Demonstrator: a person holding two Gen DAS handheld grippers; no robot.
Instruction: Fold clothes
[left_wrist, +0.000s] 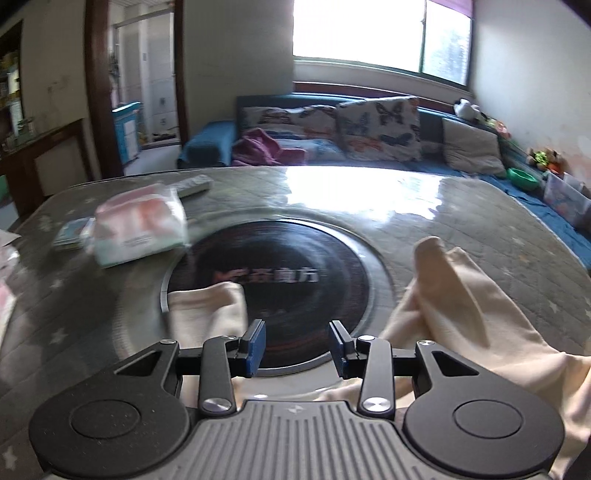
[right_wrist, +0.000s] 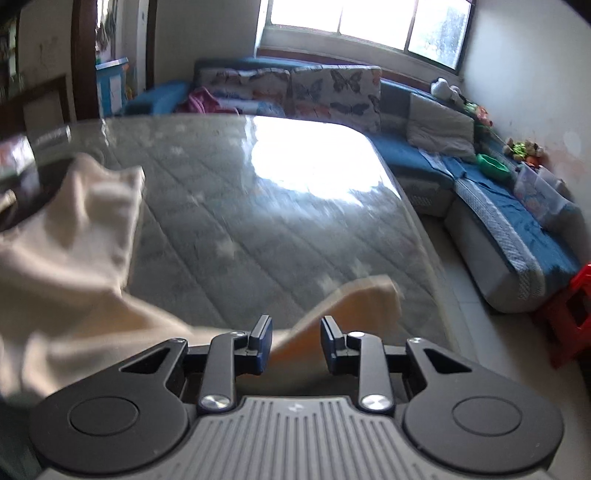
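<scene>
A: How many things do you count on the counter (left_wrist: 461, 206)?

B: I count one cream garment (left_wrist: 454, 306), one wrapped soft pack (left_wrist: 138, 229) at ten o'clock in my left wrist view, one flat blue packet (left_wrist: 72, 232) touching its left side, and one remote control (left_wrist: 194, 184) just behind it. One dark round disc (left_wrist: 295, 266) is set into the middle of the counter.

A: And the grippers?

B: Two. My left gripper (left_wrist: 297, 341) has its jaws wide apart with nothing between them, poised over the near edge of the disc. My right gripper (right_wrist: 295, 341) also has its jaws apart, and cloth shows in the gap behind them, but I cannot tell if the pads touch it.

A: How does the garment look?

B: Plain cream, soft, creased, not flat. In the left view one blunt end (left_wrist: 210, 310) lies at nine o'clock of the jaws, overlapping the disc's rim, and a bunched mass rises at three o'clock. In the right view a heaped part (right_wrist: 74, 236) fills nine to ten o'clock, and a flatter end (right_wrist: 354, 302) lies at one o'clock, near the counter's right edge.

A: Its long axis?

B: It runs roughly left to right along the near edge of the counter, passing under both grippers. Motion blur keeps me from judging it more exactly.
</scene>
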